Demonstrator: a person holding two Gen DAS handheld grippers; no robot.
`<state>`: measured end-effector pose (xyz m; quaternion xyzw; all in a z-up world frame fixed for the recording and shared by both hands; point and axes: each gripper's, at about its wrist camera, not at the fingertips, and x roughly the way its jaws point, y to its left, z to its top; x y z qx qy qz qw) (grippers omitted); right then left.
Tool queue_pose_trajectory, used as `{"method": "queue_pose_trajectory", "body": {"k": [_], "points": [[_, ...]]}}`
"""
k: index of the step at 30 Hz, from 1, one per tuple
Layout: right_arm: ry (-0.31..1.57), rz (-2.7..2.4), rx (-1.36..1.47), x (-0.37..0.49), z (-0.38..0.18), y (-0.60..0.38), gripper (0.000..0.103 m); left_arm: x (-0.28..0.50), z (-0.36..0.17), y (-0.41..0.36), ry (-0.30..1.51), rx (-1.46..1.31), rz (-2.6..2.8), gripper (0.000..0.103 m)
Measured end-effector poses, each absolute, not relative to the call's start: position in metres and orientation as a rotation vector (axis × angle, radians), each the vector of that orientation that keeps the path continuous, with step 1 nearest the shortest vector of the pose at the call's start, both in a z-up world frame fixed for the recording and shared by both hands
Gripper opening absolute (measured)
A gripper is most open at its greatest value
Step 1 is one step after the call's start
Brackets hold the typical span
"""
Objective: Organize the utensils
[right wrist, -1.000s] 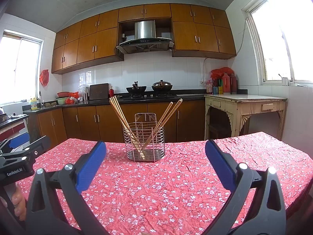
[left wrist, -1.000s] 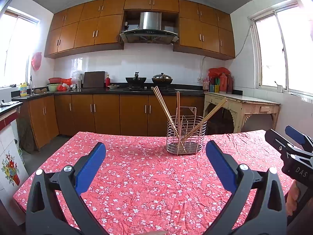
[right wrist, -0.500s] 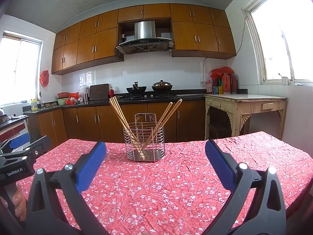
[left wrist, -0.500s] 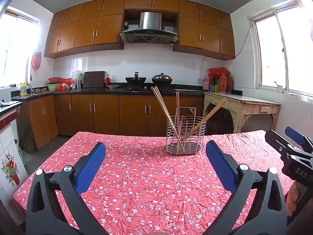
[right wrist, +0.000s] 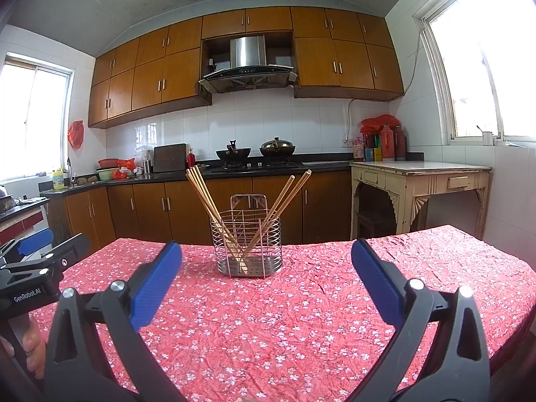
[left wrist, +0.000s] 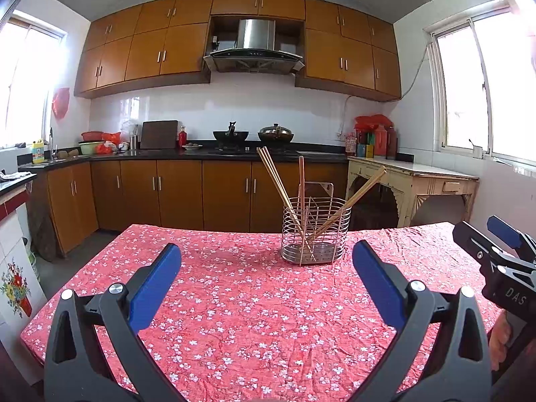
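1. Nothing has moved since the earlier frames: both views match.
2. Left gripper (left wrist: 266,278) and right gripper (right wrist: 266,278) are both released, jaws wide, holding nothing, above the near edge of the surface (left wrist: 234,318).
3. Wire holder (right wrist: 246,243) stands toward the far edge, well apart from both, chopsticks (right wrist: 209,207) splayed left and right inside.
4. Holder lies ahead-right of the left gripper, ahead-left of the right; neither looks clearly nearer. Chopstick axes run steeply upward.

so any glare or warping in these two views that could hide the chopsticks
Left wrist view: windows blown out, cabinets bowed by fisheye, chopsticks and wire holder sharp. Right wrist view: harsh glare at the upper-right window, edges curved, chopsticks still clear.
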<state>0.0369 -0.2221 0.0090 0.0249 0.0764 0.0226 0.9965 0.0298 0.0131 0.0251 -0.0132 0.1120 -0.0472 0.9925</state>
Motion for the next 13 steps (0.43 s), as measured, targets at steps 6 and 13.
{"method": "queue_pose_trajectory", "body": {"k": [6,13], "points": [[0.152,0.044,0.050,0.0371,0.0092,-0.2222,0.099,0.0296,0.0254,0.0123,0.220,-0.023,-0.088,0.101],[0.152,0.043,0.050,0.0369,0.0091,-0.2216,0.099,0.0298,0.0257,0.0126,0.222,-0.029,-0.095,0.101]]}}
